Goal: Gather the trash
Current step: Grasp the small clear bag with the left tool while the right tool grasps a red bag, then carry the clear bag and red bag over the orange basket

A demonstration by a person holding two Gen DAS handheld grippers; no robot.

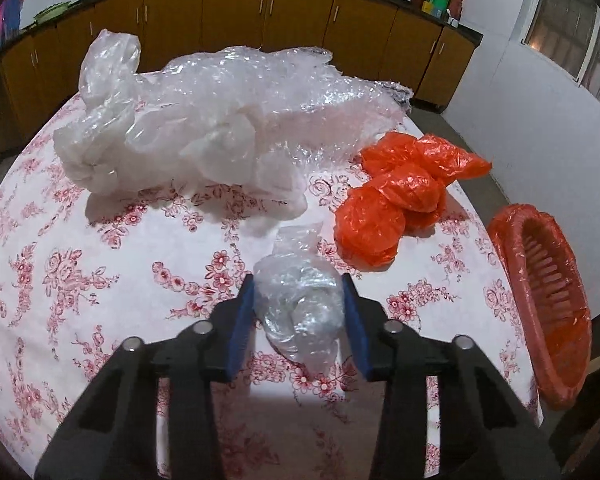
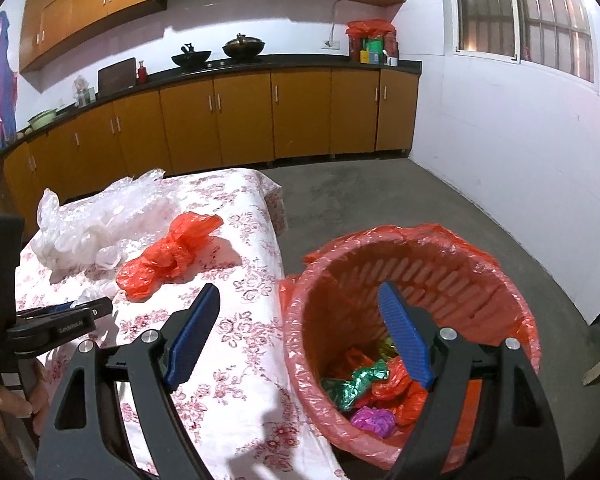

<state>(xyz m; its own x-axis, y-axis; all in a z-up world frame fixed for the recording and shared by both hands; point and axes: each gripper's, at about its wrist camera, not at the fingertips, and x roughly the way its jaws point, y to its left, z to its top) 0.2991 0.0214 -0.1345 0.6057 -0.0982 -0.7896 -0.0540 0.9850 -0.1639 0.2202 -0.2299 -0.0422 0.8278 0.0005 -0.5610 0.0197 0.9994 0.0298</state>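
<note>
A small crumpled clear plastic bag [image 1: 300,304] lies on the floral tablecloth [image 1: 100,280] between the blue pads of my left gripper [image 1: 299,282], which touch its sides and are shut on it. Behind it lie a crumpled orange bag [image 1: 400,196] and a big heap of clear plastic and bubble wrap [image 1: 220,120]. The red trash basket [image 1: 540,300] with an orange liner stands off the table's right edge. My right gripper [image 2: 300,292] is open and empty, above the gap between table and basket [image 2: 460,264], which holds several coloured wrappers [image 2: 372,388].
The table's right edge [image 2: 276,264] runs close by the basket. The left gripper's body [image 2: 56,320] and hand show at the left of the right wrist view. Kitchen cabinets [image 2: 260,116] line the far wall; concrete floor [image 2: 380,192] lies beyond.
</note>
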